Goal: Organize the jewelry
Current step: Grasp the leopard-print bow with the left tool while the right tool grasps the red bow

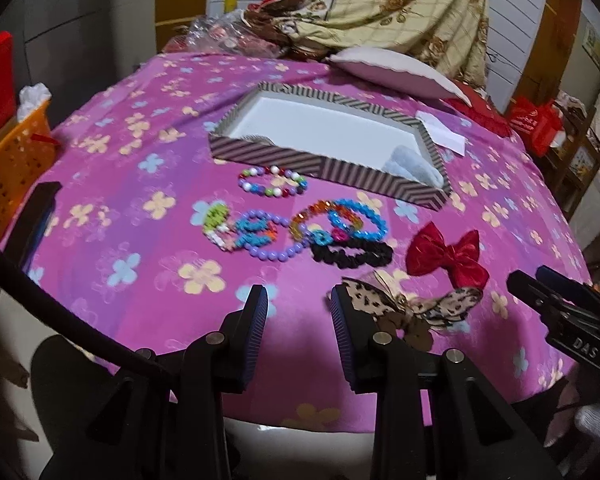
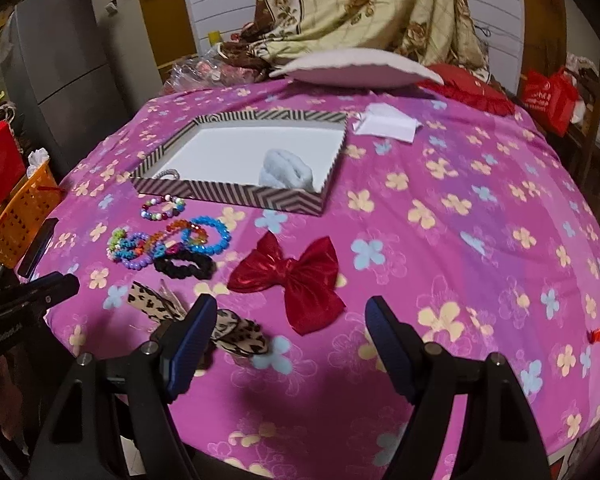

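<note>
Left wrist view is filled at the bottom by the left gripper [image 1: 299, 304], whose jaws are seen parted with nothing between them, only the pink flowered cloth [image 1: 112, 208] below. Just right of its right finger a leopard-print bow [image 1: 412, 306] is laid, touching or just beside that finger; which cannot be told. A red bow [image 1: 446, 254] is seen above it, toward the right of the frame. In the middle of the frame a cluster of beaded bracelets [image 1: 296, 228] is spread, with a black scrunchie [image 1: 352, 254] touching its lower right edge and a separate multicoloured bracelet [image 1: 274, 182] placed just above, near the front wall of the striped box [image 1: 284, 156]. A pale blue fluffy item [image 1: 412, 166] is held in the box's right corner. An orange basket [image 1: 12, 168] is seen at the left edge, and the right gripper [image 1: 548, 292] enters from the right edge.

From the right wrist view, the right gripper [image 2: 288, 312] is shown wide open and empty, above the cloth, with the red bow [image 2: 292, 276] just beyond the gap and the leopard-print bow [image 2: 236, 332] partly hidden behind its left finger. The striped box [image 2: 236, 196] is seen in the upper left of centre, and a folded white paper [image 2: 386, 124] lies just right of it.
</note>
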`<action>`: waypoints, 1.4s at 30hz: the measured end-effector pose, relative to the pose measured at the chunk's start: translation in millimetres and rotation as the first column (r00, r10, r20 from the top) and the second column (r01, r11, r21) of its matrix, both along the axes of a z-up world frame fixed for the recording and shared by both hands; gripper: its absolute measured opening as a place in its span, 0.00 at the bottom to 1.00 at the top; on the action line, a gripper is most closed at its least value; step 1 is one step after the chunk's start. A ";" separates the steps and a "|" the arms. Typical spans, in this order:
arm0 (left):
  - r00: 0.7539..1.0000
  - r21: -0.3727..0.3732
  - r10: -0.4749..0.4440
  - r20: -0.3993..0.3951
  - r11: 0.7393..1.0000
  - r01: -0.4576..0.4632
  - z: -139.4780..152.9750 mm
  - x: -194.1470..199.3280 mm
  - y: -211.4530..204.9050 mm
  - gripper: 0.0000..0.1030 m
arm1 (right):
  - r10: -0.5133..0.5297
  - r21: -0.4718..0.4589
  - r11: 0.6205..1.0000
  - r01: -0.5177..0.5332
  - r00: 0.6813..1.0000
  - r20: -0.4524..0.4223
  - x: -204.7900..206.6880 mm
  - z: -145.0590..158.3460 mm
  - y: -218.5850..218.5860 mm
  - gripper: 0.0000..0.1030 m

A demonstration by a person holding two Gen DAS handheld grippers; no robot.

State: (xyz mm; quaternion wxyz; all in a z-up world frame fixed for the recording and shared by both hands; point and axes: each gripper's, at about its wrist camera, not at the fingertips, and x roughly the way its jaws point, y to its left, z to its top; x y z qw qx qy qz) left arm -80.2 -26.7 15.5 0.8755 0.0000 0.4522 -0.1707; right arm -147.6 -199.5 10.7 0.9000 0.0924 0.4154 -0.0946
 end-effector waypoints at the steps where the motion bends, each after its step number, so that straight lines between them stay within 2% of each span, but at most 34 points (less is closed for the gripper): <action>1: 1.000 -0.008 -0.011 -0.011 1.000 0.011 -2.3 0.5 -1.9 0.30 | -0.001 -0.001 1.000 0.001 1.000 -0.004 0.3 -1.8 -1.7 0.77; 11: 0.986 -0.058 -0.135 -0.094 0.990 0.130 -18.0 -1.2 -31.9 0.33 | -0.016 0.007 1.000 0.016 0.999 -0.042 23.0 -22.4 -23.1 0.77; 15: 0.980 -0.038 -0.169 -0.106 0.985 0.166 -25.1 -1.9 -46.3 0.33 | 0.000 0.012 1.000 0.000 0.998 -0.055 38.3 -31.3 -26.7 0.77; 18: 0.976 -0.033 -0.182 -0.119 0.983 0.180 -29.7 -0.2 -52.5 0.33 | 0.042 0.007 0.999 -0.041 0.997 -0.069 50.1 -37.4 -25.1 0.77; 21: 0.973 -0.031 -0.193 -0.125 0.981 0.191 -32.9 0.7 -58.5 0.34 | 0.123 -0.051 0.991 -0.127 0.989 -0.083 61.7 -37.2 -18.3 0.77; 26: 0.966 -0.033 -0.211 -0.149 0.977 0.208 -40.0 3.3 -64.5 0.36 | 0.284 -0.127 0.944 -0.304 0.946 -0.154 81.1 -36.1 -11.5 0.77; 29: 0.962 -0.026 -0.219 -0.165 0.976 0.218 -45.7 5.3 -69.0 0.37 | 0.370 -0.106 0.914 -0.391 0.912 -0.174 89.6 -37.0 -10.0 0.77; 32: 0.954 -0.028 -0.224 -0.197 0.975 0.223 -52.8 8.9 -73.1 0.38 | 0.439 -0.129 0.871 -0.475 0.868 -0.232 98.7 -45.7 -4.5 0.77; 34: 0.951 -0.024 -0.227 -0.209 0.974 0.227 -56.3 9.9 -75.1 0.38 | 0.456 -0.121 0.859 -0.497 0.851 -0.261 101.3 -52.7 -3.7 0.77; 36: 0.952 -0.017 -0.224 -0.209 0.974 0.225 -57.7 10.6 -76.3 0.38 | 0.452 -0.116 0.859 -0.498 0.846 -0.284 102.4 -60.4 -5.4 0.74; 38: 0.953 -0.010 -0.219 -0.210 0.975 0.222 -59.5 11.8 -77.4 0.38 | 0.439 -0.105 0.868 -0.485 0.850 -0.291 101.3 -66.7 -9.7 0.62; 39: 0.952 -0.006 -0.219 -0.212 0.975 0.223 -60.2 12.3 -78.4 0.38 | 0.434 -0.081 0.880 -0.468 0.862 -0.263 99.5 -66.2 -13.5 0.58; 40: 0.953 -0.001 -0.219 -0.211 0.975 0.224 -60.9 12.5 -79.4 0.38 | 0.422 -0.062 0.891 -0.450 0.871 -0.253 98.0 -67.2 -17.0 0.49; 42: 0.954 0.006 -0.216 -0.207 0.975 0.222 -61.6 12.4 -81.2 0.38 | 0.391 -0.042 0.911 -0.409 0.893 -0.222 94.5 -66.7 -23.8 0.41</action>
